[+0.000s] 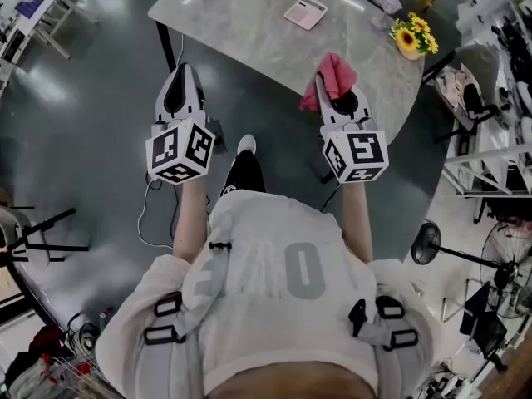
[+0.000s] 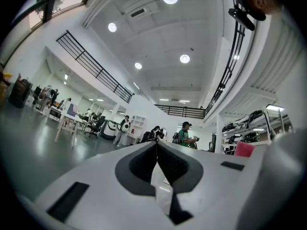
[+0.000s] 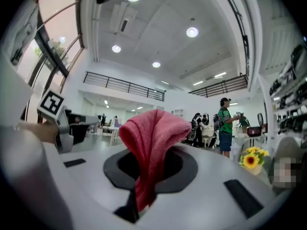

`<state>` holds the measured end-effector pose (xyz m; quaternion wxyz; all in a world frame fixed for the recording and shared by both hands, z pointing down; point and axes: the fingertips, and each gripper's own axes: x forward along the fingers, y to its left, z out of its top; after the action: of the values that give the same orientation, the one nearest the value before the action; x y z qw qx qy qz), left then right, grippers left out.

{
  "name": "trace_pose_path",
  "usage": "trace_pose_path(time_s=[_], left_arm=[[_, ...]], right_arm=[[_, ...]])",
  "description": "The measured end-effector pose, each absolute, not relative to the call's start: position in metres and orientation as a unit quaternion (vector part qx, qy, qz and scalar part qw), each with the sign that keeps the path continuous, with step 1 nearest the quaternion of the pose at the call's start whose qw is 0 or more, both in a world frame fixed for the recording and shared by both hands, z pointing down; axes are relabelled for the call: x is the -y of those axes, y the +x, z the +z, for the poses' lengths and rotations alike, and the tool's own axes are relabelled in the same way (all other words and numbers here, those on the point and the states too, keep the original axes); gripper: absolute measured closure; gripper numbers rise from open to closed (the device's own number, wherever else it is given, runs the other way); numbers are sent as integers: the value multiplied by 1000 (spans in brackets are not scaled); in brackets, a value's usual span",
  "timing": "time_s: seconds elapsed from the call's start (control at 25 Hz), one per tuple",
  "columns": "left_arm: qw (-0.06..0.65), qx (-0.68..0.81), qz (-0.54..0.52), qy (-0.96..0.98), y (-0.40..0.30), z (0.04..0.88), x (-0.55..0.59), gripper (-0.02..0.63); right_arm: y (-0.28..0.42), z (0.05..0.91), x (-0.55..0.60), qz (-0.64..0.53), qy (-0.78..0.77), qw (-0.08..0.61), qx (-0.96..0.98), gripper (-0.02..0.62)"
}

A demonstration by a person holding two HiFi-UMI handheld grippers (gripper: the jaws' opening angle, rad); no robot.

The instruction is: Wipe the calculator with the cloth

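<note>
A pale pink calculator (image 1: 306,12) lies flat on the grey marble table (image 1: 241,23), toward its far side. My right gripper (image 1: 327,87) is shut on a red cloth (image 1: 332,76) that bunches up over its fingertips. In the right gripper view the cloth (image 3: 152,128) hangs folded between the jaws of that gripper (image 3: 153,153). My left gripper (image 1: 182,71) is shut with nothing in it, and its jaws (image 2: 157,146) meet at the tip. Both grippers are held level over the floor, short of the table's near edge.
A small pot of sunflowers (image 1: 413,36) stands at the table's right end, also seen as sunflowers (image 3: 252,159). A standing fan (image 1: 426,242) and racks (image 1: 490,148) are on the right. Several people (image 3: 224,123) stand beyond the table.
</note>
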<state>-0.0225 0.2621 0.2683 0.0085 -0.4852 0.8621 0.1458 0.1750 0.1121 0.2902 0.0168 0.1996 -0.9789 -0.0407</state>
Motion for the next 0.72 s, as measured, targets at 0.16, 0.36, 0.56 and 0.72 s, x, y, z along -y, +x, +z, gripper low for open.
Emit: trace_pose_path(time_s=[0.16,0.36,0.56,0.72], left_arm=[[12,-858,144,-492,-71,264,-223,584],[16,-846,120,-519,-126,252,-172,584],[13,-829,119,-547,-173,237,-125,584],[27,-815,111,-568,-187,231,-94,584]], right_arm=[[121,279,-76,-22,206,-1,978,540],[46,267,-44,-26,208,10,978,540],[-11,262,-23,-27,206,35,978,540],[-32,261,-7,-26,222,34,974,540]])
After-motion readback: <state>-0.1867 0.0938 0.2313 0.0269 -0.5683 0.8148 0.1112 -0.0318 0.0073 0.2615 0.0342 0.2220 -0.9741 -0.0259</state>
